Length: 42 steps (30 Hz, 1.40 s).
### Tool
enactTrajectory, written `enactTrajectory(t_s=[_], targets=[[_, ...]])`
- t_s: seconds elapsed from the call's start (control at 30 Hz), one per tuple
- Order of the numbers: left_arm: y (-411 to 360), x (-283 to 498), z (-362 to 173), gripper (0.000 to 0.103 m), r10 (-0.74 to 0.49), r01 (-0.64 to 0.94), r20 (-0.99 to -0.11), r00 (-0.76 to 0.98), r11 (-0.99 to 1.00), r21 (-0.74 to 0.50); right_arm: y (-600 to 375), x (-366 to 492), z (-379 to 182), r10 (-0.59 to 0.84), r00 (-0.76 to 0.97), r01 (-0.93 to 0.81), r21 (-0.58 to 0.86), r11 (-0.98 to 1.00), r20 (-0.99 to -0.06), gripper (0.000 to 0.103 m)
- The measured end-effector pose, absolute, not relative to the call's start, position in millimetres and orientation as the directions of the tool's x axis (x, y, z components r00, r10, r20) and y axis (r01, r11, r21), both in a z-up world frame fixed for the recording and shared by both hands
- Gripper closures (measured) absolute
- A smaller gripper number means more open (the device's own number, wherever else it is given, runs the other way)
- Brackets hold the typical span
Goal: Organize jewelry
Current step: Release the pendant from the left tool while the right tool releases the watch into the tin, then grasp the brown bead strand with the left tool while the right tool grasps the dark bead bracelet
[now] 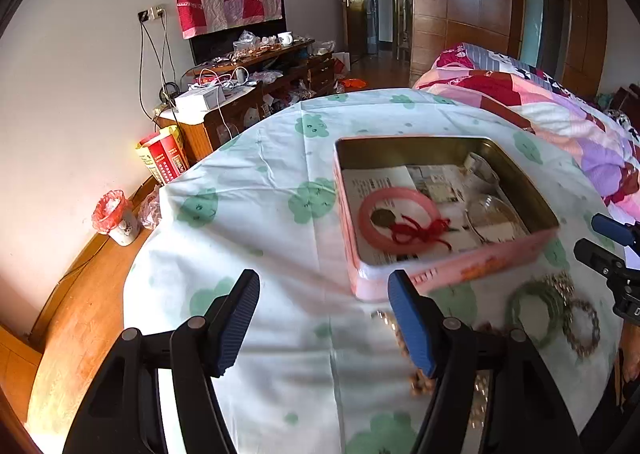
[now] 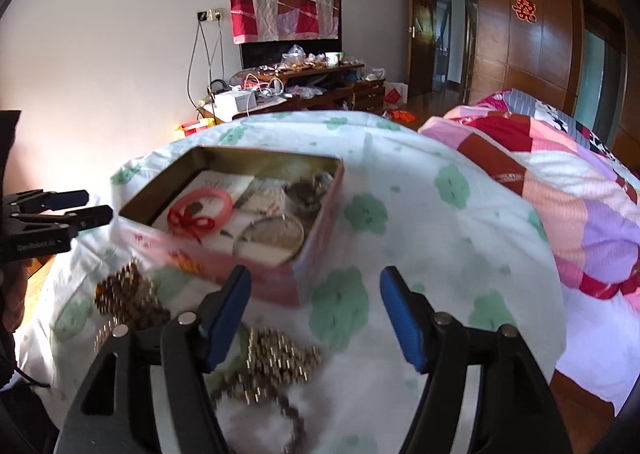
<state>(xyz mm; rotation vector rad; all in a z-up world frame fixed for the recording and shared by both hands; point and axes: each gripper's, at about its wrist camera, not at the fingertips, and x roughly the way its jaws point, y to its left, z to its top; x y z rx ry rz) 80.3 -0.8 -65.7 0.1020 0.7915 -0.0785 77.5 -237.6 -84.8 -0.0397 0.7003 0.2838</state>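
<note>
A pink bangle (image 1: 398, 220) already lies in the tin (image 1: 448, 278); beaded bracelets (image 2: 280, 358) wait near the table's (image 1: 256, 190) front edge, both hand-held grippers (image 1: 324, 326) (image 2: 316, 318) spread, empty.

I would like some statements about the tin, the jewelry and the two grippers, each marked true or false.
1. The tin has its lid on. False: it is open, and its inside shows.
2. A pink bangle lies inside the tin. True.
3. The left gripper holds a necklace. False: its fingers are apart, with nothing between them.
4. A green bracelet lies on the cloth, outside the tin. True.
5. The right gripper is open. True.
6. The red cord lies on the cloth beside the tin. False: it lies inside the tin, across the pink bangle.
</note>
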Motion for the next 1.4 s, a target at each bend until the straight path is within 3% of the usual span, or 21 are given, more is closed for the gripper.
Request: enactTrajectory(t_s=[0.47,1.07,1.13,1.2,1.4], targets=[[0.1,51.5,-88.0,0.036,-0.043,0.083,-0.739,0.672,0.996,0.018,-242.7,35.4,-107.0,0.203,0.704,-0.255,0.025,0.967,-0.680,0.033],[-35.3,36.7,-96.2,0.036,-0.112,0.203,-0.740,0.663,0.979,0.034,-235.1,22.6,-117.9,0.209,0.690,-0.289,0.001,0.957,-0.693,0.033],[-34.3,38.2,-98.3,0.048,-0.132,0.213,-0.746,0.653,0.977,0.014,-234.8,22.4,-119.2,0.212,0.687,-0.293,0.002,0.956,-0.695,0.035],[-33.8,41.1,-103.1,0.082,-0.161,0.232,-0.767,0.621,0.973,-0.016,-234.4,22.7,-120.2,0.214,0.684,-0.296,0.003,0.955,-0.697,0.040],[-33.7,40.2,-105.2,0.098,-0.208,0.257,-0.770,0.603,0.965,-0.059,-231.1,23.6,-122.7,0.230,0.671,-0.315,0.010,0.949,-0.705,0.051]])
